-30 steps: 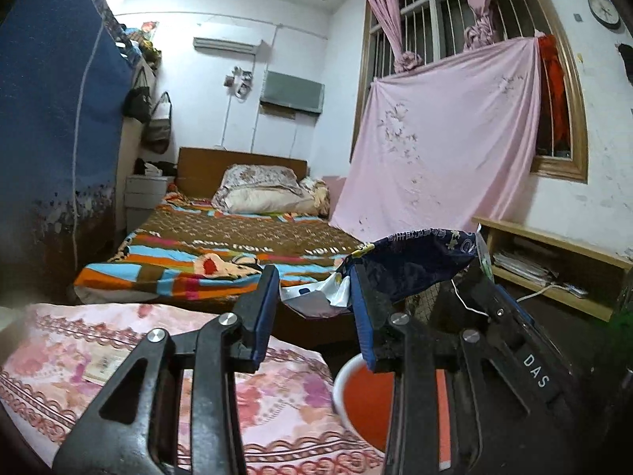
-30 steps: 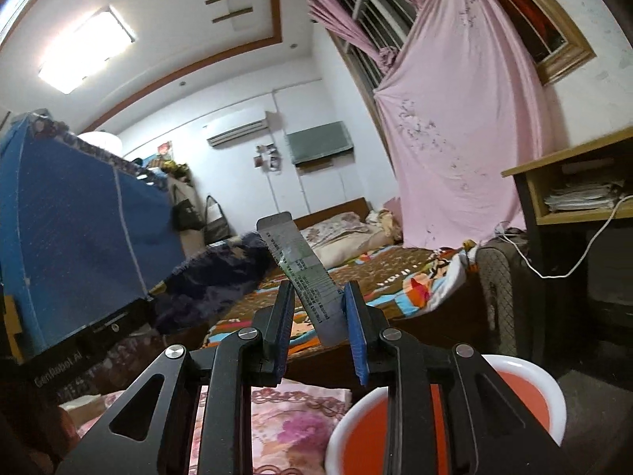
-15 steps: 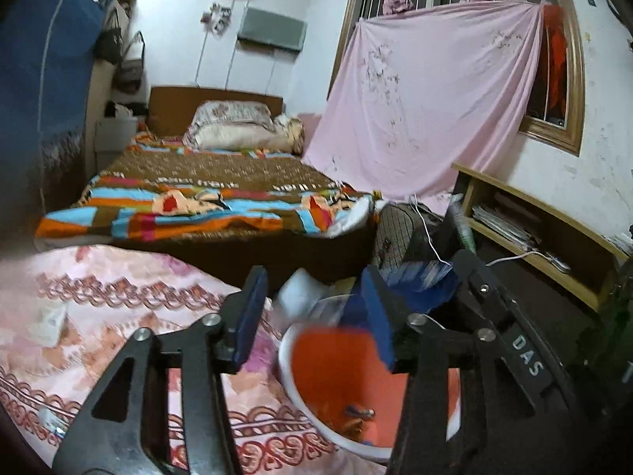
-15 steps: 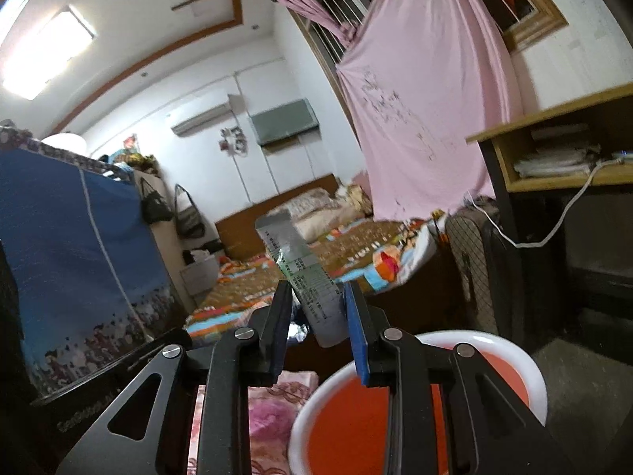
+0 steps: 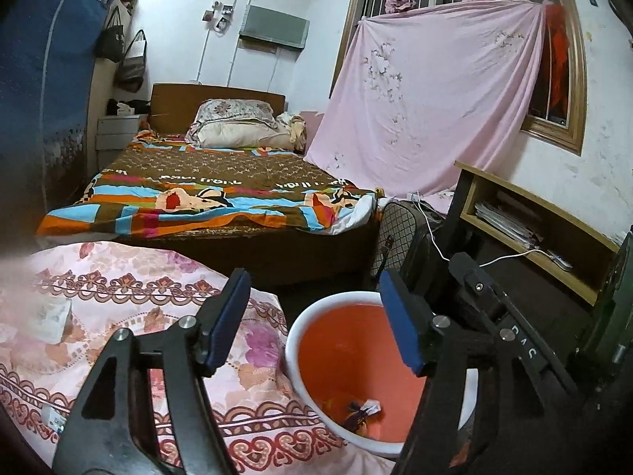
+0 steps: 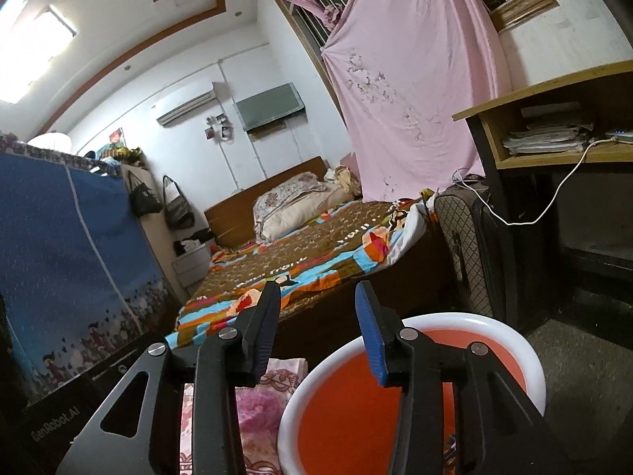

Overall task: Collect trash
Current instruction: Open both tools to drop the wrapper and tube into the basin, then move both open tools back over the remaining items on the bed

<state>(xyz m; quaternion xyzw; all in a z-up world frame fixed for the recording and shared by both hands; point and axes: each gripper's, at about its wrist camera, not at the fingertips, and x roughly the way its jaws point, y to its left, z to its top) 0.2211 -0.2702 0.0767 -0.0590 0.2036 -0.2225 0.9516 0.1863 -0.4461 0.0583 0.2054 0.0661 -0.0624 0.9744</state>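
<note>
Both grippers hang over an orange basin with a white rim (image 5: 294, 340) that stands on the floor beside a bed covered in a pink floral sheet (image 5: 130, 289). The left gripper (image 5: 316, 316) has just been opening; its blue-padded fingers (image 5: 227, 316) now stand wide apart with nothing between them, where a second ago they pinched a dark blue patterned wrapper. The right gripper (image 6: 316, 332) has also just been opening, and its fingers (image 6: 370, 336) are parted and empty; the narrow printed packet they held half a second ago is gone from between them. Both pieces of trash appear to have been let go over the basin, so this pair of items is likely collected. In the left wrist view, the bottom of the basin holds a small heap of scraps (image 5: 362, 409), a dark crumpled piece with white and yellow bits, though which scrap is which cannot be told. In the right wrist view the basin (image 6: 514, 346) sits just under the right fingers, its floor mostly hidden by the gripper. On the pink sheet to the left lies a pale, blurred paper or tissue (image 5: 51, 318), possibly more trash to fetch. Beyond are a second bed with a striped colourful blanket (image 5: 205, 198), a pink cloth (image 5: 435, 99) hung over the window, and a wooden shelf (image 5: 530, 213) holding papers.
</note>
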